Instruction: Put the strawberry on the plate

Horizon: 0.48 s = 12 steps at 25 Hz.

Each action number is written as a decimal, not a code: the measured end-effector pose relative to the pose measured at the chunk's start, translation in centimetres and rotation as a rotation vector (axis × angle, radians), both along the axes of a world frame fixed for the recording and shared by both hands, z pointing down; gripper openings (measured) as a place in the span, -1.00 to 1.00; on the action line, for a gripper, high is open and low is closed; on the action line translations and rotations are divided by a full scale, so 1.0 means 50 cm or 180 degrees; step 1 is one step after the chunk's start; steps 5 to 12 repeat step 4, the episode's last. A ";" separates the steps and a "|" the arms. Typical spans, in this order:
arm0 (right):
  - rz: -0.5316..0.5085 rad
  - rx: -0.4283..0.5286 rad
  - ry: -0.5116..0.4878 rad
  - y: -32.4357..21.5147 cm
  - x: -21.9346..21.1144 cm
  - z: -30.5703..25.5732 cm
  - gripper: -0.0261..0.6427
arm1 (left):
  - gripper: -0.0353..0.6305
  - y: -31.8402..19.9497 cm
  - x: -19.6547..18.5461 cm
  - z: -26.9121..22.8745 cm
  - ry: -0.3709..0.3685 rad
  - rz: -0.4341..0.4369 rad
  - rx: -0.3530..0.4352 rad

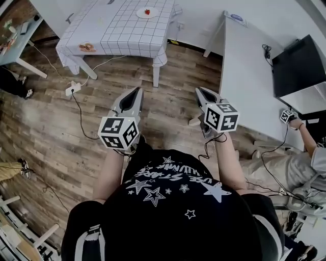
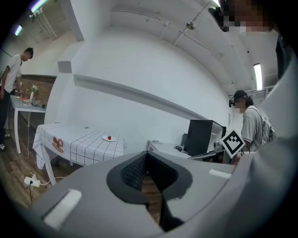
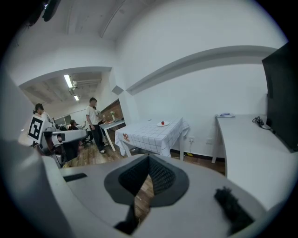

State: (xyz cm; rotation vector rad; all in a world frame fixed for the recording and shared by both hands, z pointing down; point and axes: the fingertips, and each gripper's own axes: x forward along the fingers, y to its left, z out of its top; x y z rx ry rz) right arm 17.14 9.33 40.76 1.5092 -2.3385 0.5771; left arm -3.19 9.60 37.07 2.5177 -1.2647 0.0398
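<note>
2 grippers are held side by side above the wooden floor (image 1: pixel 46 132) in the head view; the left gripper (image 1: pixel 136 93) is seen with its jaws pressed together and nothing caught between them; the right gripper (image 1: pixel 199 92) is likewise closed tip to tip and empty; both are pointed toward 12 o'clock, at a table (image 1: pixel 122 35) draped in a white checked cloth; the strawberry (image 1: pixel 147 11) is seen resting on the plate (image 1: pixel 140 15), a small white one set near the far edge of that table, at about 12 o'clock from the left gripper and well apart from both grippers; a power strip (image 1: pixel 73 89) is laid on the floor at 9 o'clock from the left gripper; a white desk (image 1: pixel 249 76) is placed at 2 o'clock from the right gripper, with a black monitor (image 1: pixel 298 63) on its right side; a seated person (image 1: pixel 285 168) is seen at 4 o'clock.
</note>
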 end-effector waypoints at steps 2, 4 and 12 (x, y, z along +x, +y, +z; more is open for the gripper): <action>-0.0009 0.0002 0.0006 0.019 -0.006 -0.015 -0.88 | -0.87 0.018 -0.005 -0.011 0.0036 -0.0025 0.0000; -0.0026 0.0008 0.0017 0.040 -0.011 -0.030 -0.88 | -0.87 0.039 -0.007 -0.024 0.0068 -0.0040 0.0010; -0.0026 0.0008 0.0017 0.040 -0.011 -0.030 -0.88 | -0.87 0.039 -0.007 -0.024 0.0068 -0.0040 0.0010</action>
